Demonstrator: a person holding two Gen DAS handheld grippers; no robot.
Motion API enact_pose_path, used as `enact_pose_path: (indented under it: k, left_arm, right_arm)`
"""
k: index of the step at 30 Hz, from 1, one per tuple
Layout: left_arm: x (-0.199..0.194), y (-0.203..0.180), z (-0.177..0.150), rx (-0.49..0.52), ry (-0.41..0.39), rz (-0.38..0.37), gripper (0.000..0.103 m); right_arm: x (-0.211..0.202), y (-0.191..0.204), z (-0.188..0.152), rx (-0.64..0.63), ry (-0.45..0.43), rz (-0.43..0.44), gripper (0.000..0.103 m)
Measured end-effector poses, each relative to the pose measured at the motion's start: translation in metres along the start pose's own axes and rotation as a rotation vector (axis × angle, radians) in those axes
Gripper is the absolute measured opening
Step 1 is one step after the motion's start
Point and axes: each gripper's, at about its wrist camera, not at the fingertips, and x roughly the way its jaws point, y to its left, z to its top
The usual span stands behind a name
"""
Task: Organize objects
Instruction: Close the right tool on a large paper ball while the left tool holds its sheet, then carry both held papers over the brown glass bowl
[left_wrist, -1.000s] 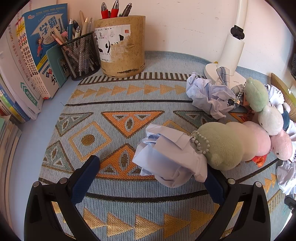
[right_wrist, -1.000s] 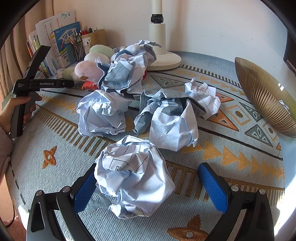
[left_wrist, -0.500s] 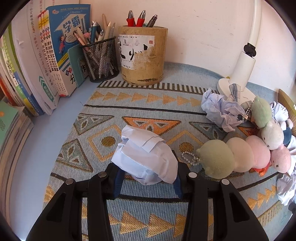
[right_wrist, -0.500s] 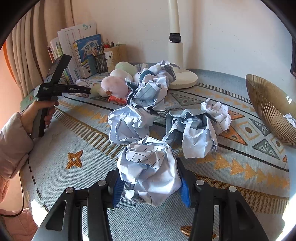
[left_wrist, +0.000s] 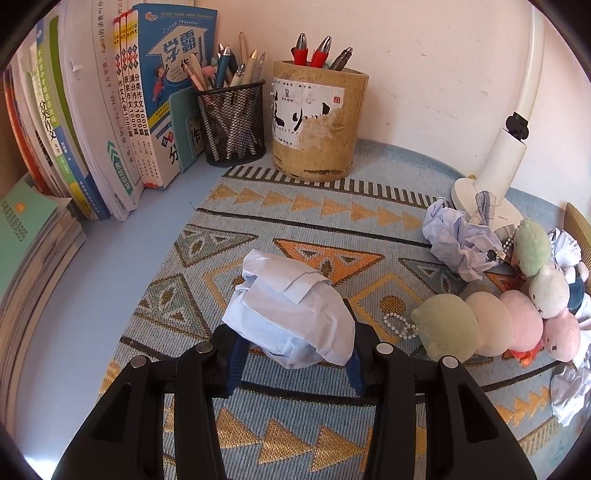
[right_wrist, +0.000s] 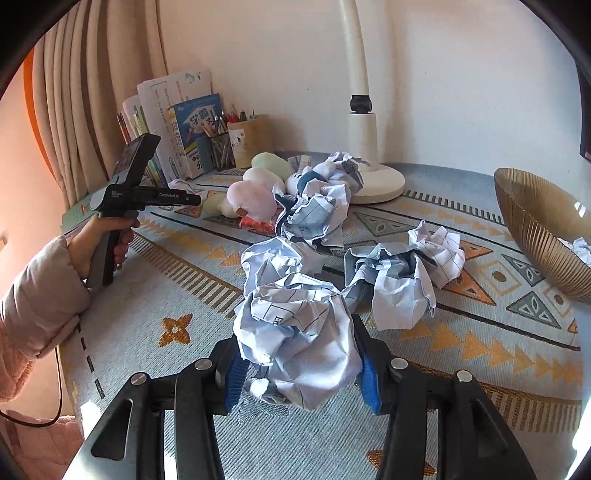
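1. Between the left gripper (left_wrist: 293, 354) fingers: a pale-blue paper ball (left_wrist: 290, 314), clamped and raised off the patterned mat (left_wrist: 258, 229). A second ago the jaws stood wide with the ball resting on the mat by the plush toys (left_wrist: 484, 325); those now sit clear to its right.
2. Ahead of it: pen cups (left_wrist: 317, 122), untouched.
3. Between the right gripper (right_wrist: 301, 376) fingers: a crumpled lined paper ball (right_wrist: 295, 332), pinched and carried higher than before.
4. Ahead and to its right: loose paper wads (right_wrist: 399, 280), then the gold bowl (right_wrist: 535, 236), holding one wad.
5. Judgement: both grasps secured; transport to the bowl likely follows.
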Motion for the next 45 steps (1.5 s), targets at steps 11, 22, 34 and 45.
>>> enact_pose_path:
  k: [11, 22, 34, 45]
  left_arm:
    - [-0.023, -0.004, -0.006, -0.002, -0.11, 0.016, 0.041]
    - [-0.08, -0.085, 0.017, 0.082, -0.206, -0.194, 0.041]
    - [-0.107, -0.285, 0.079, 0.315, -0.237, -0.473, 0.043]
    - [-0.06, -0.425, 0.059, 0.501, -0.092, -0.589, 0.043]
  right_arm:
    - [-0.011, -0.007, -0.002, 0.041, -0.055, 0.066, 0.049]
    - [-0.063, -0.063, 0.041, 0.083, -0.143, 0.059, 0.049]
    - [-0.095, -0.203, 0.137, 0.135, -0.23, -0.254, 0.049]
    - [-0.05, -0.278, 0.157, 0.241, -0.154, -0.294, 0.049]
